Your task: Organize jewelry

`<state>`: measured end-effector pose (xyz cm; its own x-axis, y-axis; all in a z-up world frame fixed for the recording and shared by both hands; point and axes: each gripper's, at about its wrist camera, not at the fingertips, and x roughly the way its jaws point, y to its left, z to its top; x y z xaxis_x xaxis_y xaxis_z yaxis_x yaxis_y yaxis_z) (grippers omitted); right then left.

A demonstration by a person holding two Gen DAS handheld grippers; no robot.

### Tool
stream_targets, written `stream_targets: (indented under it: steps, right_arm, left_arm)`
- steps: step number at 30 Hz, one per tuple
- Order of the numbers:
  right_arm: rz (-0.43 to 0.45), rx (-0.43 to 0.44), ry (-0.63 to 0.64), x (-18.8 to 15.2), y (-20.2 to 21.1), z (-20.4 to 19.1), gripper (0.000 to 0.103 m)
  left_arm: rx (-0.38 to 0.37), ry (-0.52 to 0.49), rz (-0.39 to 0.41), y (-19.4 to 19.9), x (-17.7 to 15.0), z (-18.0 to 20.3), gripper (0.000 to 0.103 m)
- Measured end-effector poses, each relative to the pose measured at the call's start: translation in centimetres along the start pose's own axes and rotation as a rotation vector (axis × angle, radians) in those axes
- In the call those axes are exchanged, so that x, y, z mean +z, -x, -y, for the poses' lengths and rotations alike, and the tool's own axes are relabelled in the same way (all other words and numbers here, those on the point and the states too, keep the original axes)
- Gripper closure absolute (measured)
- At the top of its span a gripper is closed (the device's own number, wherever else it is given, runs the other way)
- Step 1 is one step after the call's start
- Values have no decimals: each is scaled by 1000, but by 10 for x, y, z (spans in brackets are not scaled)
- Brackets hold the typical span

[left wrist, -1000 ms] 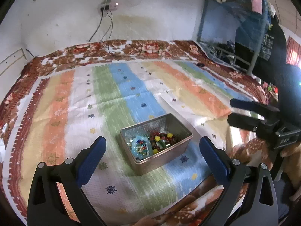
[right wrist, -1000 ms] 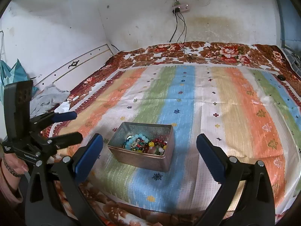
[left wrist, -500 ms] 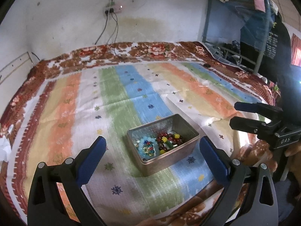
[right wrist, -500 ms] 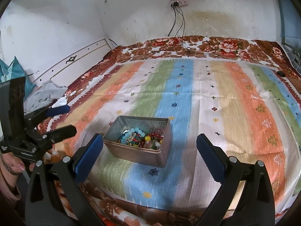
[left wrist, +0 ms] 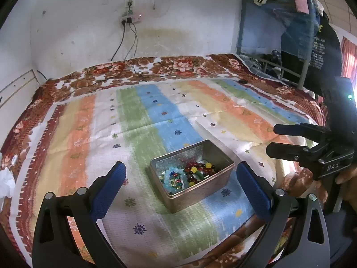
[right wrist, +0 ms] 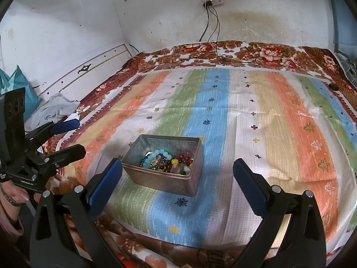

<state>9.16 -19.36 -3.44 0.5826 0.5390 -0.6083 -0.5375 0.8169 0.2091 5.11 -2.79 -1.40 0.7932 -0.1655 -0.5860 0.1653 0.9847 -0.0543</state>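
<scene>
While both grippers are hovering over the near edge of the bed, a metal tin (left wrist: pixel 192 179) is sitting on the striped cloth (left wrist: pixel 156 116) that is covering the bed, straddling its green and blue bands.

Left gripper (left wrist: pixel 180 186): jaws standing wide apart, blue pads (left wrist: pixel 108 191) framing the tin from the near side, holding nothing, not touching the tin. From the right wrist view the same gripper (right wrist: pixel 67 137) is showing at the left edge, a hand (right wrist: pixel 13 195) wrapping its handle.

Right gripper (right wrist: pixel 177 187): also spread wide and empty, the tin lying just ahead of the gap, nearer its left finger (right wrist: pixel 104 184). In the left wrist view it (left wrist: pixel 276 140) is coming in from the right side, fingers apart, above the cloth's edge and well clear of the tin.

Tin: rectangular, lidless. Jewelry is piling in the end nearer the person: a light blue bead bracelet (left wrist: pixel 173 177) lying beside a string of dark red beads (left wrist: pixel 194 167), with yellow beads (left wrist: pixel 208 164) and small mixed-colour pieces among them. The far part of the tin's floor is showing bare metal.

Surroundings: a floral blanket (right wrist: pixel 245 51) is showing past the cloth's far end. Cables (right wrist: pixel 212 22) are hanging from a wall power strip (right wrist: pixel 212 0) down onto it. A grey garment (right wrist: pixel 55 108) is lying crumpled at the bed's left side. Clothes (left wrist: pixel 312 33) are hanging on a rack at the right.
</scene>
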Motion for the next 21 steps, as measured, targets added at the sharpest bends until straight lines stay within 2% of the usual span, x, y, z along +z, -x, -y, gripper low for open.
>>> stream_targets:
  steps: [21]
  right_arm:
    - [3, -1, -1, -2, 1, -3, 5]
  left_arm:
    - [-3, 17, 17, 3, 1, -5, 6]
